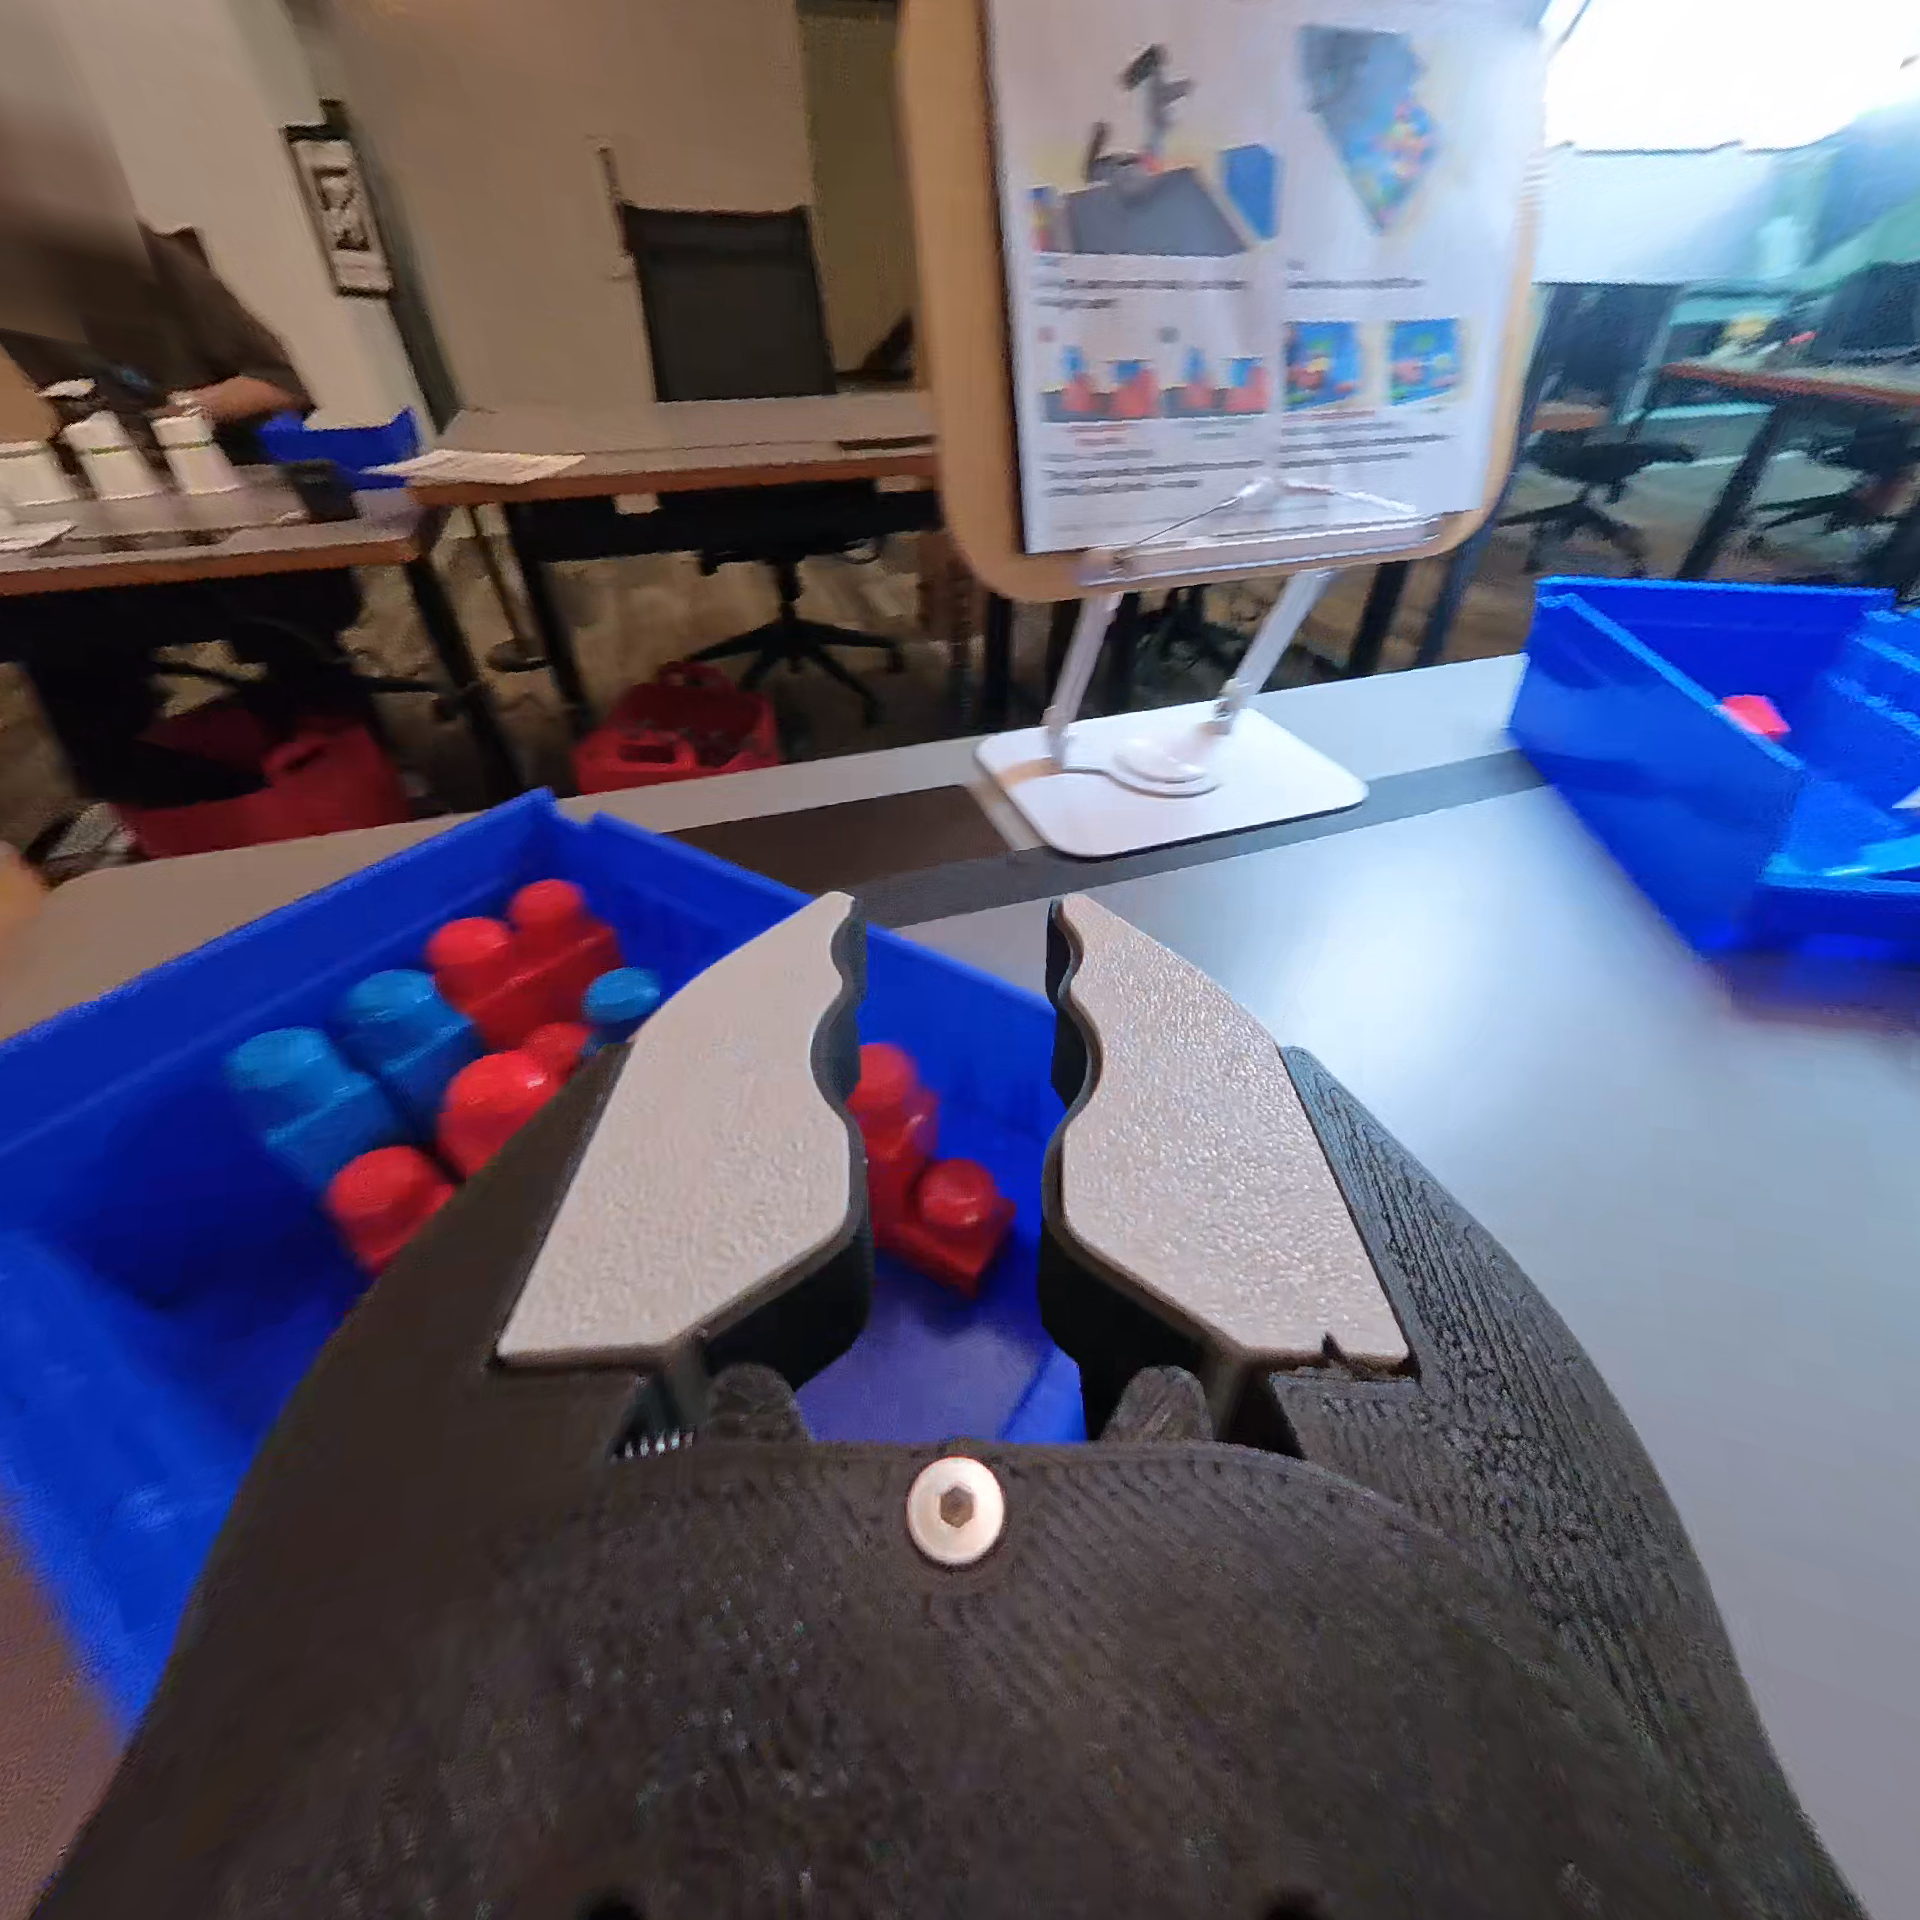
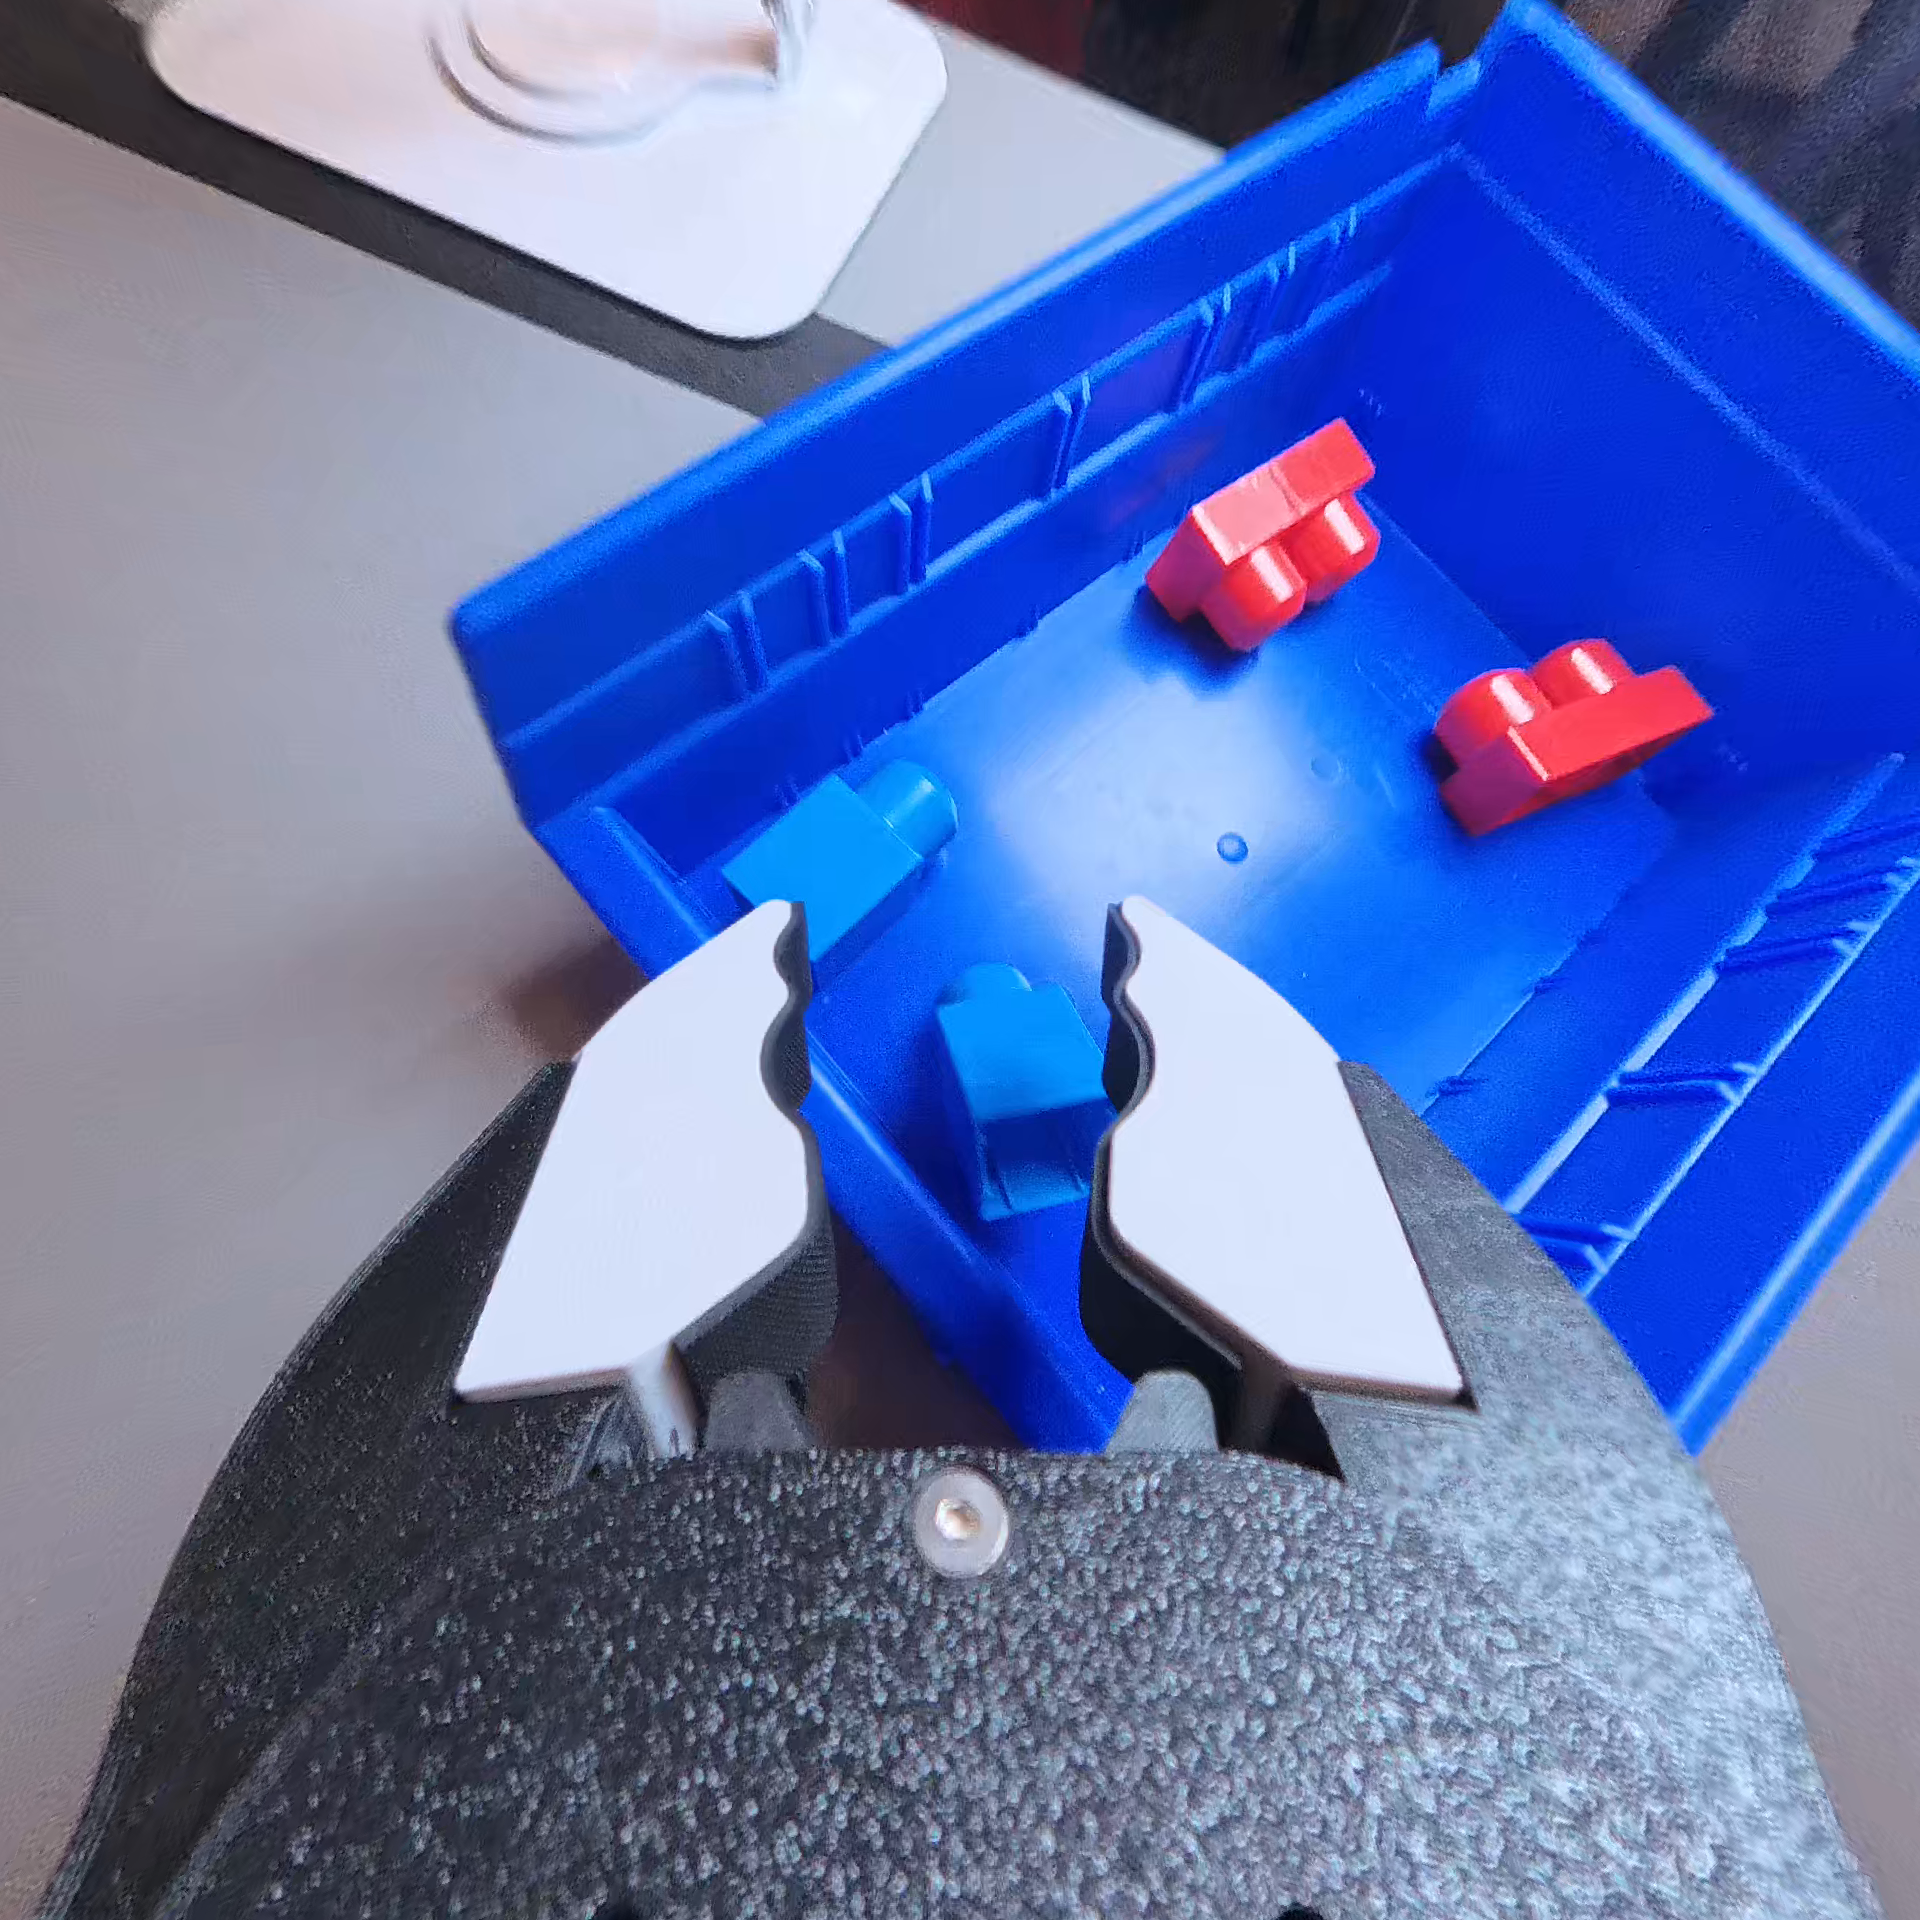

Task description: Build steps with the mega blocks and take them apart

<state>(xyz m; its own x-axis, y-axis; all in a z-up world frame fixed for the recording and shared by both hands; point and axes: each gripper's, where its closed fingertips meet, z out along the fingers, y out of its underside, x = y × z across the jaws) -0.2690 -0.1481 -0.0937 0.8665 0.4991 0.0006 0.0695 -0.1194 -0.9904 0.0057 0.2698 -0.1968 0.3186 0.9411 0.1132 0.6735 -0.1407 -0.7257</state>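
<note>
We find the small blue block (image 2: 1023, 1081) lying on its side in the right blue bin (image 2: 1039, 499), framed by the right tongs (image 2: 956, 935), which are open and empty. We advise lowering squarely before closing on its flat sides. The left tongs (image 1: 956, 935), also open and empty, hover above the left bin (image 1: 125, 1091) of red and blue blocks (image 1: 416, 1070) on the table (image 1: 1558, 1091).

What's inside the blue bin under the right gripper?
Inside the blue bin: two red blocks toward the far end, two blue blocks at the near end. The open right gripper covers the near corner.
</note>
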